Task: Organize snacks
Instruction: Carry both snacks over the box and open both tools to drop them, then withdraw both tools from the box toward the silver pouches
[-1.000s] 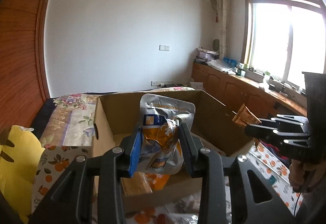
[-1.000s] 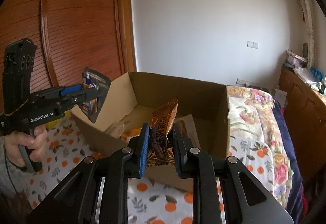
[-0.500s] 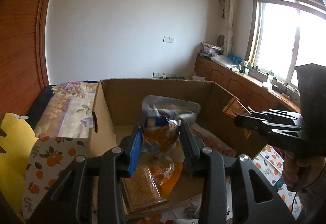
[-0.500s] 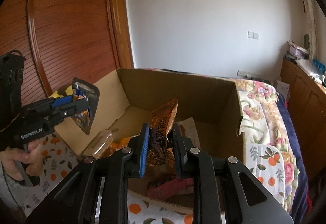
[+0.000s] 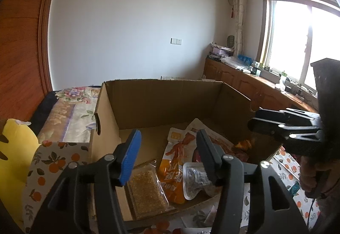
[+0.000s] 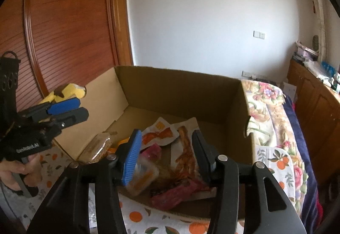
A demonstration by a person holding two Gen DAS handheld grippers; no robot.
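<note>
An open cardboard box point(image 5: 161, 104) point(image 6: 178, 89) holds several snack packets. My left gripper point(image 5: 167, 153) is open and empty above the box's near edge. Below it lie a silver pouch point(image 5: 196, 178), an orange packet point(image 5: 173, 163) and a clear bag of grain bars point(image 5: 146, 191). My right gripper point(image 6: 165, 155) is open and empty over the box. An orange-and-clear pouch point(image 6: 142, 178), a white packet with red print point(image 6: 184, 149) and a dark red packet point(image 6: 176, 193) lie beneath it. The right gripper also shows in the left wrist view point(image 5: 252, 119), and the left one in the right wrist view point(image 6: 82, 108).
The box stands on an orange-print cloth point(image 6: 138, 217) next to a floral quilt point(image 6: 272, 110). A yellow plush toy point(image 5: 12, 155) lies at the left. A wooden wardrobe point(image 6: 63, 32) stands behind, and cabinets point(image 5: 244, 83) run under the window.
Both grippers have opened. The blue-and-orange pouch left my left gripper and the brown packet left my right gripper; both now lie in the box. Both grippers tilted down toward the box.
</note>
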